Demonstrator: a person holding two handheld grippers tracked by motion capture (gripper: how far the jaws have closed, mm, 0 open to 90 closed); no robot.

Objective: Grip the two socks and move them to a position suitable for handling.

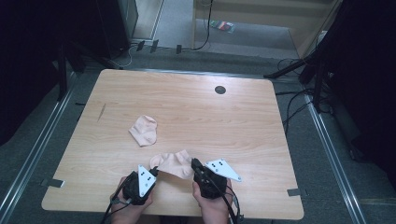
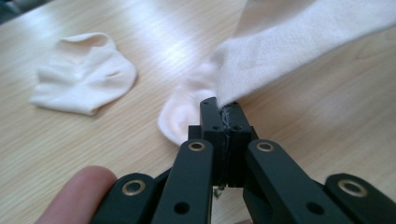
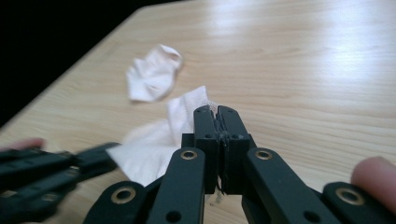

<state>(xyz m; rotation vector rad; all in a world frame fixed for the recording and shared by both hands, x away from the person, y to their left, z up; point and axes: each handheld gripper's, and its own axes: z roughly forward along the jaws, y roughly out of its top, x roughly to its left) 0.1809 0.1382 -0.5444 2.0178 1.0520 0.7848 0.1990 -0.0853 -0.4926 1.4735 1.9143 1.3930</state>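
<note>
- Gripping one edge of a pale pink sock [image 1: 173, 163], the left gripper [image 1: 154, 172] has its black jaws pressed together on the fabric; in the left gripper view the knit cloth [image 2: 280, 51] rises out of the closed jaw tips and stretches up and away to the right.
- Jaws of the right gripper [image 1: 193, 163] are clamped together as well, pinching the opposite edge of the same sock; in the right gripper view a thin fold of the cloth [image 3: 187, 112] sits just at the closed tips [image 3: 215, 112].
- Both grippers are matte black, built of flat linked bars with brass-coloured rivets, and each carries a grey three-cornered plate with small dark holes.
- No brand, label or readable writing is visible on the grippers or the socks.
- This sock spans the gap between the two grippers near the table's near edge; it looks soft, finely knitted and slightly crumpled, with a rounded heel or toe bulge [image 2: 180, 116] sagging toward the wood.
- Farther out lies a second sock [image 1: 144, 130] of the same pale pink, folded into a loose rounded heap, well apart from the held one and flat on the surface.
- Underneath is a light wooden table [image 1: 233, 121] with a fine straight grain, rounded corners and a small dark round grommet [image 1: 220, 89] near its far edge.
- A fingertip [image 2: 77, 191] shows beside the left gripper's links.
</note>
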